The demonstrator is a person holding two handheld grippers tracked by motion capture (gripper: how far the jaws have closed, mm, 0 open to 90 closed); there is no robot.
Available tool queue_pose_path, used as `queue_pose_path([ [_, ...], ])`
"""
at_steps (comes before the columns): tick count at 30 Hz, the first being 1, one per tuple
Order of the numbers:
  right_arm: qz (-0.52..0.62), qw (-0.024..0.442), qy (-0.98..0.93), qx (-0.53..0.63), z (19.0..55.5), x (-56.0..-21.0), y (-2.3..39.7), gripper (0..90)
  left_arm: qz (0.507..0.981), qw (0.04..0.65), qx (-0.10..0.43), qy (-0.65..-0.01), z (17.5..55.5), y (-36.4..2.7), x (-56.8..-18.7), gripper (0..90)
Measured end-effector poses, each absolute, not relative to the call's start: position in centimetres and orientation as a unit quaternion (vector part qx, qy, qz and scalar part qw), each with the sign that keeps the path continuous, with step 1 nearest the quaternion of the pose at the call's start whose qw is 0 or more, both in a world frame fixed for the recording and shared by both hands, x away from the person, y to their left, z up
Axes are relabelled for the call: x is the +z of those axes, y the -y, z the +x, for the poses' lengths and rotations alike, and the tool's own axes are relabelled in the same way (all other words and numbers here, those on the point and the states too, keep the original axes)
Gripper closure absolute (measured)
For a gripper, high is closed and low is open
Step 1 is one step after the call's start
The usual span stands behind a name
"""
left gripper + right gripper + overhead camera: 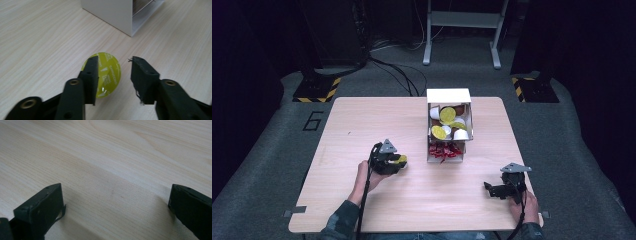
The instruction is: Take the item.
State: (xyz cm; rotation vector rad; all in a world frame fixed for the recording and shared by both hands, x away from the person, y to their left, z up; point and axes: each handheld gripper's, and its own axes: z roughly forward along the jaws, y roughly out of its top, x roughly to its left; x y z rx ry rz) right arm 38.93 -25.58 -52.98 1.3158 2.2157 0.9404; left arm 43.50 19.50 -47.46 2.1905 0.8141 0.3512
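A yellow-green foil-topped capsule (110, 72) rests on the wooden table (362, 130), tilted on its edge between the jaws of my left gripper (113, 66). It leans against the left-hand jaw, and a clear gap separates it from the other, so that gripper is open. From above, the left gripper (403, 162) and the capsule (402, 159) sit left of the white box (448, 95). My right gripper (488, 189) rests near the table's front right, its jaws (116, 192) open wide over bare wood.
The white box (112, 12) holds several yellow and white capsules (447, 116) on its upper tier and red wrapped pieces (444, 151) below. A metal stand (462, 20) and cables lie on the floor beyond the table.
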Motion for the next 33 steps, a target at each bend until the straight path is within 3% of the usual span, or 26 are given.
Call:
queue_pose_path([
  [6, 0.469, 0.199, -0.793, 0.336, 38.9, -53.0, 25.6, 0.0, 0.846, 0.394, 0.145, -0.328, 41.8, -20.3, -46.8, 29.2],
  [10, 0.469, 0.198, -0.792, 0.336, 38.9, -53.0, 25.6, 0.0, 0.834, 0.405, 0.156, -0.340, 40.2, -21.6, -46.5, 18.8],
  [21, 0.469, 0.198, -0.792, 0.336, 38.9, -53.0, 25.6, 0.0, 0.795, 0.409, 0.185, -0.408, 37.2, -28.3, -47.8, 14.4],
  [33, 0.469, 0.198, -0.793, 0.336, 38.9, -53.0, 25.6, 0.0, 0.771, 0.330, 0.202, -0.506, 36.4, -35.0, -51.7, 4.3],
])
